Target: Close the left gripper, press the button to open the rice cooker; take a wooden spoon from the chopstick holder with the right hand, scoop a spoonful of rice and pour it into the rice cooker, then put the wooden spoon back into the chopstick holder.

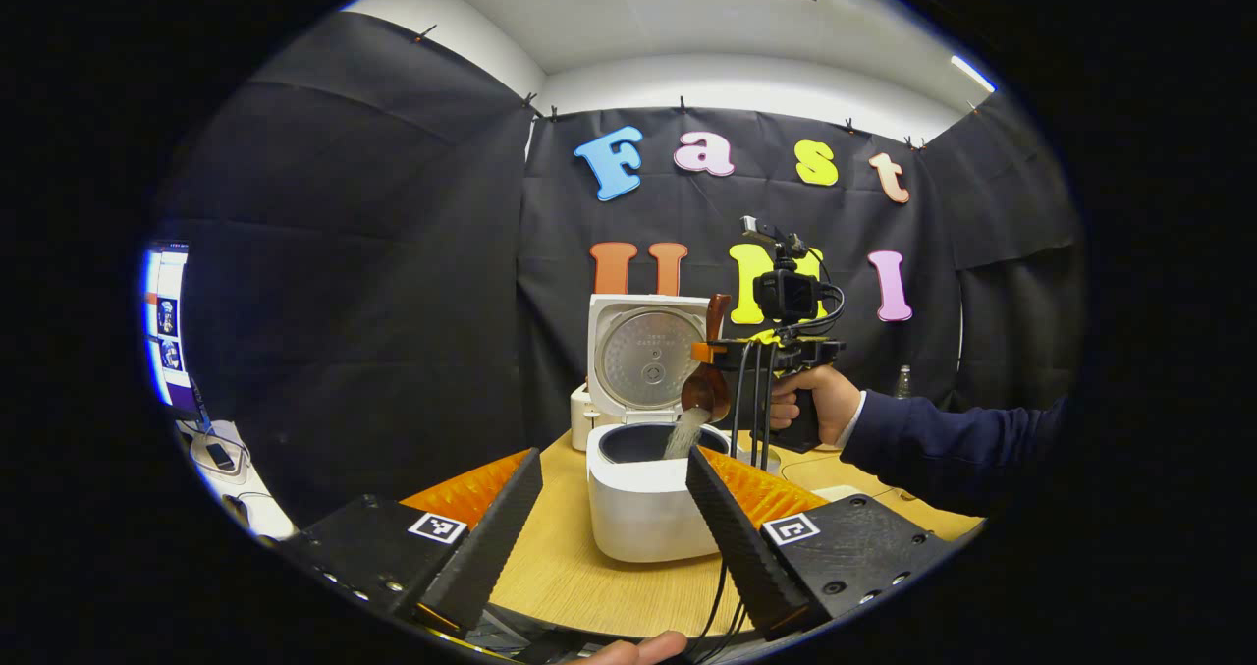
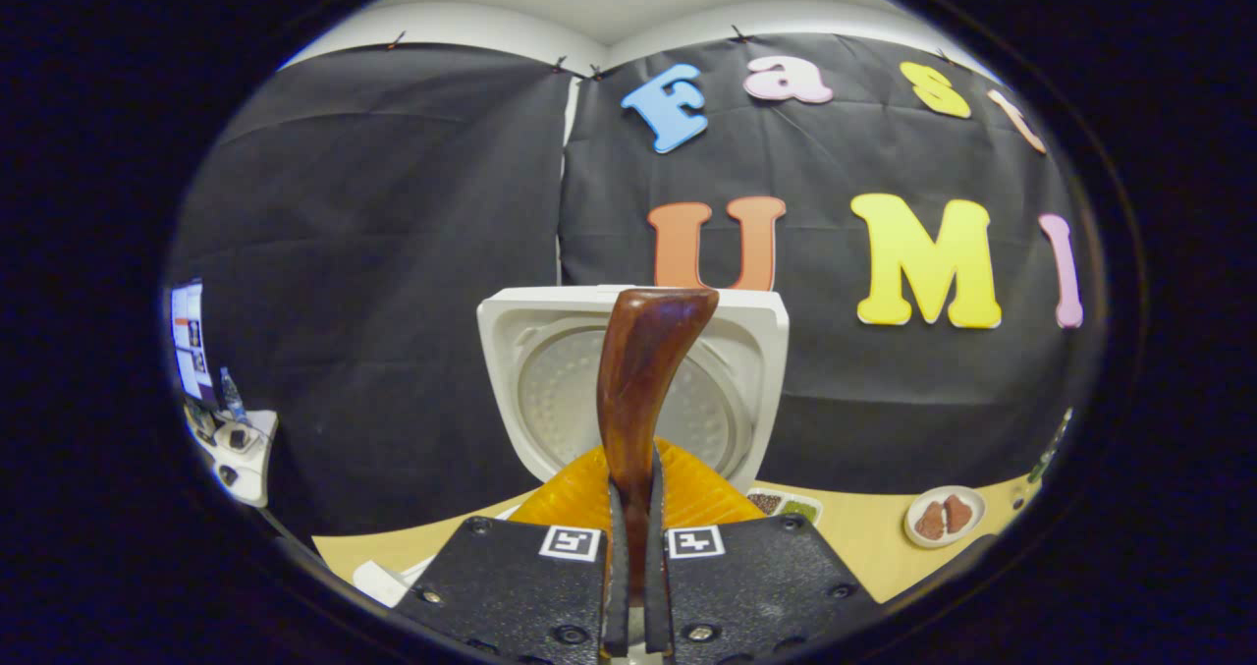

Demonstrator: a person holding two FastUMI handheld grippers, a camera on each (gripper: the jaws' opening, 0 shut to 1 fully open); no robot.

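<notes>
The white rice cooker (image 1: 643, 518) stands open on the wooden table, its lid (image 1: 643, 356) upright. My left gripper (image 1: 614, 457) is open and held low in front of the cooker, one finger on either side of it in the view. A person's hand (image 1: 820, 400) holds my right gripper (image 1: 715, 353) above the pot's right rim. That gripper is shut on the wooden spoon (image 1: 709, 385), whose bowl tips down, and rice (image 1: 684, 434) streams into the pot. In the right gripper view the gripper (image 2: 636, 508) clamps the spoon's brown handle (image 2: 648, 380) before the lid (image 2: 756, 351).
A small white appliance (image 1: 581, 415) sits behind the cooker. A plate with brown pieces (image 2: 945, 516) and a small compartment tray (image 2: 786, 503) lie on the table (image 2: 864, 537). A bottle (image 1: 901, 380) stands at the back right. A side stand with devices (image 1: 221, 454) is at the far left.
</notes>
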